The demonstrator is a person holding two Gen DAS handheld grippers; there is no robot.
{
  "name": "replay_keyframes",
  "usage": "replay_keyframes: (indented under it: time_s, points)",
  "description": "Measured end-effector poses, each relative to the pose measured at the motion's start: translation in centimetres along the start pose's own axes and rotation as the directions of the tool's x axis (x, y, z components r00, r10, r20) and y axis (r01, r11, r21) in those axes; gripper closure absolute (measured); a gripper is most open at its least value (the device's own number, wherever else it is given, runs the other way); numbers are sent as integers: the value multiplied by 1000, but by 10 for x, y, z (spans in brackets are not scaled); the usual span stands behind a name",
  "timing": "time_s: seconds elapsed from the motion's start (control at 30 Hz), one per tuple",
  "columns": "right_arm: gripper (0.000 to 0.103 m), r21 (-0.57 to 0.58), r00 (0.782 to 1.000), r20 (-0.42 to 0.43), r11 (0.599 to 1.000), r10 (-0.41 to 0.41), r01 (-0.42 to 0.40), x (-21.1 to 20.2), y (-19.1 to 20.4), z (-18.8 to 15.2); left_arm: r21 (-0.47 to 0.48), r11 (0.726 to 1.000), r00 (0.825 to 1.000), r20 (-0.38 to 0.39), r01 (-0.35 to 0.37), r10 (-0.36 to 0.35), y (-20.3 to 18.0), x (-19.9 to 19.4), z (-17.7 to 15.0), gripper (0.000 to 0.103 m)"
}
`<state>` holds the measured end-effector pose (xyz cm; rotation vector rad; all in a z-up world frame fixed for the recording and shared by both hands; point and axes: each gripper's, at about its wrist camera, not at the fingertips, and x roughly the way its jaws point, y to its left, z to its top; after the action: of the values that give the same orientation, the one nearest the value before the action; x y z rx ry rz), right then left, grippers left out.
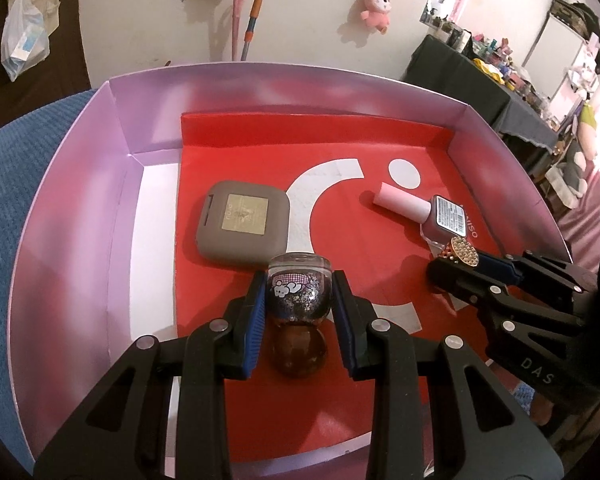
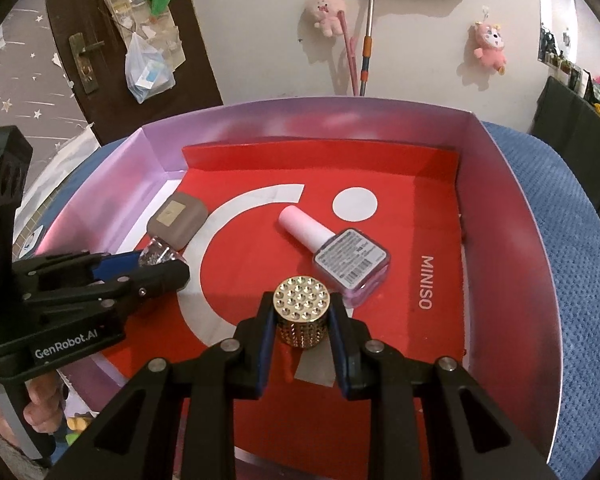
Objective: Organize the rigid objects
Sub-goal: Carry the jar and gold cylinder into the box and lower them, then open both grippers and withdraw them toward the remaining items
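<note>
My left gripper (image 1: 299, 294) is shut on a small glass bottle (image 1: 299, 292) with dark glitter and a round brown cap, held over the red floor of the box (image 1: 236, 400). It also shows in the right wrist view (image 2: 162, 257). My right gripper (image 2: 301, 316) is shut on a gold studded cylinder (image 2: 301, 316), also seen in the left wrist view (image 1: 464, 254). A taupe square compact (image 1: 242, 224) lies at the left of the box. A pink nail polish bottle (image 2: 336, 254) lies on its side just beyond the right gripper.
The box has tall lilac walls (image 1: 80, 220) and a red MINISO liner. It stands on a blue textured surface (image 2: 580, 280). Behind are a white wall with pink plush toys (image 2: 488, 46), a mop handle and a dark door (image 2: 100, 40).
</note>
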<state>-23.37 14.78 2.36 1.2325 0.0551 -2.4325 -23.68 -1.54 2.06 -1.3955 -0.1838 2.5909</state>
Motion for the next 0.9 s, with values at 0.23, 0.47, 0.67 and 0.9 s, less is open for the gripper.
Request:
replay_keyframes:
  time_s: [0.23, 0.47, 0.67, 0.9]
  points:
    - [76, 10, 1000, 3, 1000, 4, -4, 0, -1, -1, 11, 1000, 1000, -4, -11, 11, -1, 0, -1, 74]
    - [75, 9, 1000, 0, 1000, 13, -13, 1, 0, -1, 2, 1000, 1000, -5, -6, 6, 0, -1, -1, 73]
    - [74, 17, 1000, -4, 1000, 21, -21, 1, 0, -1, 2, 1000, 1000, -8, 0, 1, 0, -1, 0, 73]
    - [71, 18, 1000, -4, 999, 29, -29, 1, -1, -2, -10, 1000, 999, 41, -28, 29, 0, -14, -1, 31]
